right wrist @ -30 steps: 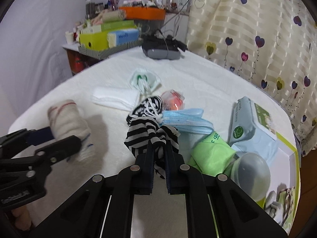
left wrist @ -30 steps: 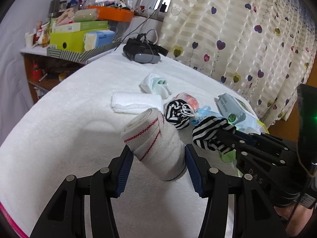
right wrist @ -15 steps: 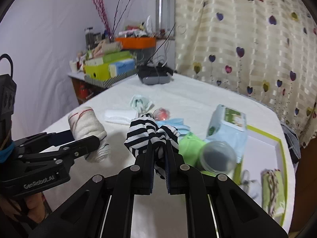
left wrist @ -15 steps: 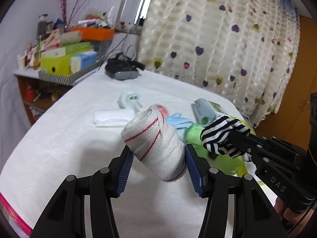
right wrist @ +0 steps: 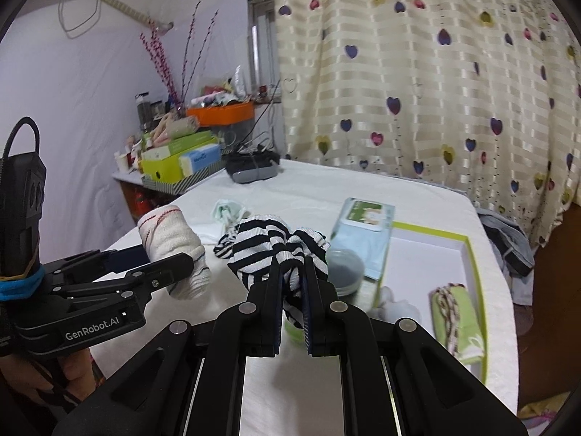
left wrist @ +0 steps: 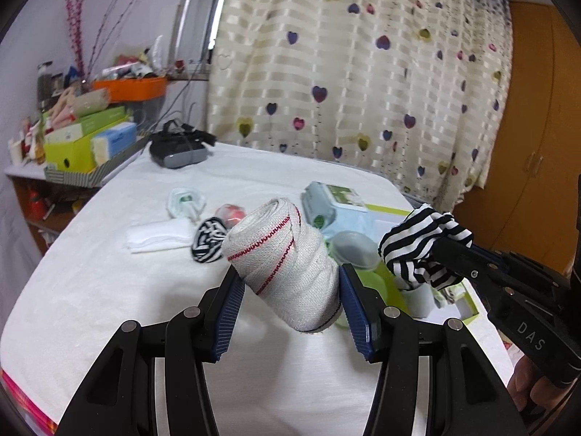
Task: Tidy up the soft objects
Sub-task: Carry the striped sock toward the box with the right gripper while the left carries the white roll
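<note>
My left gripper (left wrist: 288,272) is shut on a rolled white bandage with red stitching (left wrist: 281,258), held above the white tablecloth. The right gripper (right wrist: 290,272) is shut on a bunched black-and-white striped cloth (right wrist: 270,247). Both grippers hover side by side; the left one with its bandage (right wrist: 169,238) shows at the left of the right wrist view, the striped cloth (left wrist: 417,243) at the right of the left wrist view. A second striped bundle (left wrist: 207,239) lies on the table. A white tray with a green rim (right wrist: 472,254) sits at the right, holding a green patterned cloth (right wrist: 459,318).
On the table lie a folded white cloth (left wrist: 159,236), a pale green mask (left wrist: 183,201), a wet-wipes pack (right wrist: 365,230), a grey-lidded jar (right wrist: 343,267) and a black headset (left wrist: 178,147). Boxes crowd a shelf (left wrist: 83,145) at the far left. A heart-print curtain (right wrist: 435,91) hangs behind.
Both grippers rose and swung right toward the tray, each still holding its item. The table objects slid left and lower in both views.
</note>
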A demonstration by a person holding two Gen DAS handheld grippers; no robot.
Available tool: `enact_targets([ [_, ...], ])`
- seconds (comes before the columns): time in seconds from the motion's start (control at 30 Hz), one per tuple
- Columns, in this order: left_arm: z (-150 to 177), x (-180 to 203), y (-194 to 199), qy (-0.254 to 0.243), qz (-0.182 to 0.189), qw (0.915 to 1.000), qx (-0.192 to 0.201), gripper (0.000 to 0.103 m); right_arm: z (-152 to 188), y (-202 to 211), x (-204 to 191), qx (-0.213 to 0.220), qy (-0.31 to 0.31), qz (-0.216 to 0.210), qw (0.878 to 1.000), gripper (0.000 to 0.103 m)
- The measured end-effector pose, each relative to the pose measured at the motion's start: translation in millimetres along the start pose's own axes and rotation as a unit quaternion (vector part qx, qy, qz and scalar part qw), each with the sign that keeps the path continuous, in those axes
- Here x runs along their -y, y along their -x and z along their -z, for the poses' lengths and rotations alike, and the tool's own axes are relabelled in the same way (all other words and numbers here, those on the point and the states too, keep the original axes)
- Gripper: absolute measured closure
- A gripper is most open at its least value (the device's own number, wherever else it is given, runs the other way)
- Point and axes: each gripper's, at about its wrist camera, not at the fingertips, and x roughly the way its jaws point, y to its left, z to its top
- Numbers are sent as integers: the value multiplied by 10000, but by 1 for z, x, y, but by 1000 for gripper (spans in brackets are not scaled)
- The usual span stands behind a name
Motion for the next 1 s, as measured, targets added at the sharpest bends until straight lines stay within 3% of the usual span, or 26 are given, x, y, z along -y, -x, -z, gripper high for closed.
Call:
enact_targets([
  [0.5,-2,57,-17,-443,484,9978,-113,51,17,19,60,68,-526,464,9975,94],
  [1.0,4,111,-41,-829,1075,9900,-375,51,43,29,117,-114,-987,938,9906,94],
])
